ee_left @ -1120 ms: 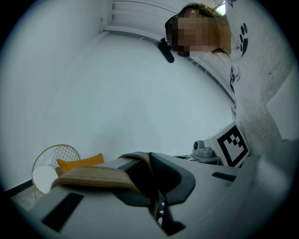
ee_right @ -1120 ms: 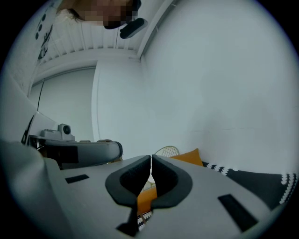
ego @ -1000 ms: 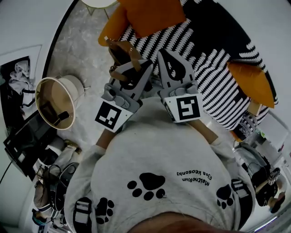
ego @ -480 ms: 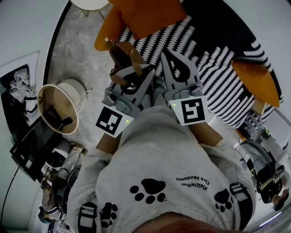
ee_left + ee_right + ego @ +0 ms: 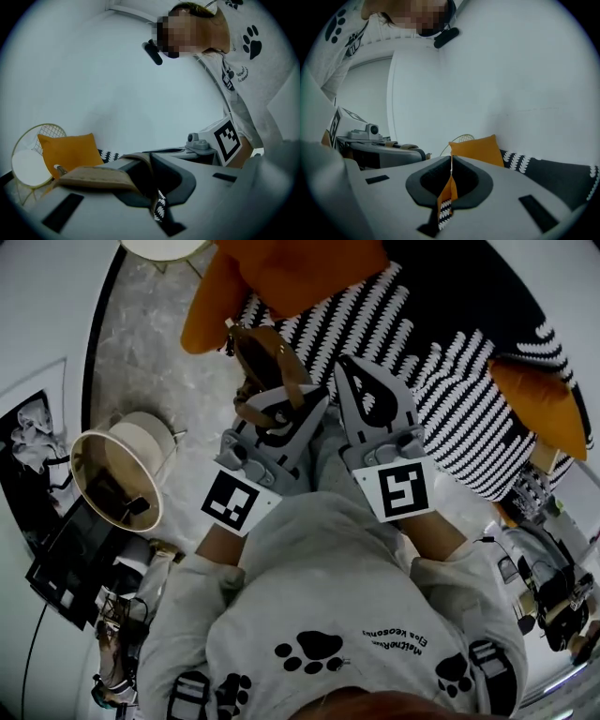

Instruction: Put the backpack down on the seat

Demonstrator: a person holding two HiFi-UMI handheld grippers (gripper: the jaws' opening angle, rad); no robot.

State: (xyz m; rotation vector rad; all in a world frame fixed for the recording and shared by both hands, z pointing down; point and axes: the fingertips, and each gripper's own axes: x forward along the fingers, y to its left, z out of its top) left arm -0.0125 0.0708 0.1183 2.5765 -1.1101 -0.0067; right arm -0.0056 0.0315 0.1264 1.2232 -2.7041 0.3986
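Gripping: left gripper [image 5: 146,161] clamped on tan backpack strap [image 5: 93,178] | right gripper [image 5: 451,161] jaws together, empty

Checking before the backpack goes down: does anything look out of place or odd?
Nothing spilled or damaged. One oddity: the backpack is held only by a tan strap in the left gripper; the right gripper beside it is shut on nothing.

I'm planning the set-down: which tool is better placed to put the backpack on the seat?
Left. The left tool is shut on the strap, near the striped seat; the right tool is shut and empty.
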